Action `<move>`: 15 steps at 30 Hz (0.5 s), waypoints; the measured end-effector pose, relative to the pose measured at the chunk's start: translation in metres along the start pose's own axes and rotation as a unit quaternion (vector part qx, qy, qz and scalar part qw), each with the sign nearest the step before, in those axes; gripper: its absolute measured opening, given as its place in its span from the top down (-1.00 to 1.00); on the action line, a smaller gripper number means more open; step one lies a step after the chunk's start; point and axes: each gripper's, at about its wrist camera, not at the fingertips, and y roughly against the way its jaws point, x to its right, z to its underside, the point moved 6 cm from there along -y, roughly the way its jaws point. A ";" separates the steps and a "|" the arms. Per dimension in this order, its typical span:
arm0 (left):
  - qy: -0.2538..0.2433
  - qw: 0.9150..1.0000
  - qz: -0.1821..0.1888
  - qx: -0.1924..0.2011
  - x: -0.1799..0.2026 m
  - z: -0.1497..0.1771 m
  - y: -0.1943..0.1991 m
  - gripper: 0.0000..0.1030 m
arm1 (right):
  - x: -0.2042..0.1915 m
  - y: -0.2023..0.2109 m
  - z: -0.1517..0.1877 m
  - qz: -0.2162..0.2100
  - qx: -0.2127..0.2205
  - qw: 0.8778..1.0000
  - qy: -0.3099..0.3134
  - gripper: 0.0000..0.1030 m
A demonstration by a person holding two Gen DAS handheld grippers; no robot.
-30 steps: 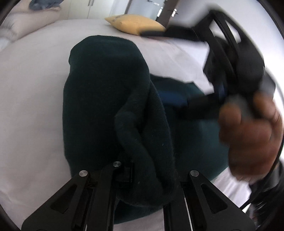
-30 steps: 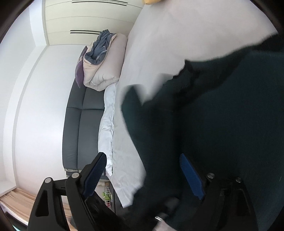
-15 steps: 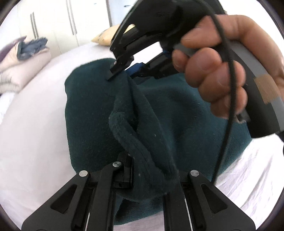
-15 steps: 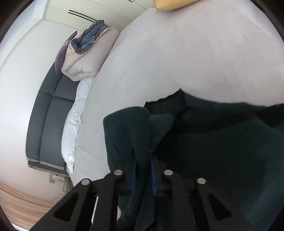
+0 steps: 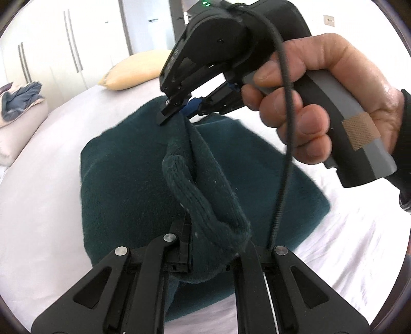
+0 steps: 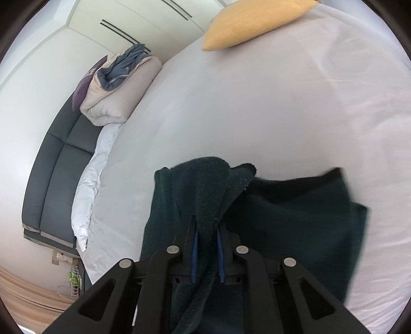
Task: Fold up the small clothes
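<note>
Left gripper (image 5: 215,246): its jaws are clamping a thick ribbed fold of the dark green garment (image 5: 123,185), which is bulging up between them and spilling over the right-hand finger.

Right gripper (image 6: 206,246): its jaws are pinching a raised strip of the same garment (image 6: 303,231) between the blue pads (image 6: 194,254); in the left wrist view this gripper (image 5: 185,108) is biting the fabric ahead of the left jaws, at the far end of the lifted ridge.

Right hand (image 5: 321,102): it is wrapping around the grey handle, with a black cable (image 5: 282,154) hanging down from the tool toward the left jaws.

Garment: it is lying mostly flat on the white bed sheet (image 5: 38,205), spreading out to both sides of the left jaws, while a ridge of it is being held up between the two grippers. Ahead and to the right of the right jaws, a darker layer is showing at its far edge.

Yellow pillow (image 6: 246,23): it is resting on the sheet far ahead of both pairs of jaws.

Bundled bedding (image 6: 118,87): it is sitting far ahead and to the left of the right jaws, on the dark grey sofa (image 6: 56,159).
</note>
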 end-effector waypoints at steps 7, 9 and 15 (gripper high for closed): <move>-0.031 0.999 0.000 -0.009 0.044 -0.002 -0.002 0.87 | 0.042 0.013 0.004 0.007 -0.001 1.000 -0.018 0.74; -0.036 0.999 -0.001 -0.010 0.035 -0.004 -0.003 0.87 | 0.045 0.016 0.004 0.006 -0.001 1.000 -0.016 0.74; -0.046 0.999 0.003 -0.011 0.011 0.001 0.003 0.87 | 0.058 0.026 0.005 0.007 0.000 1.000 -0.010 0.74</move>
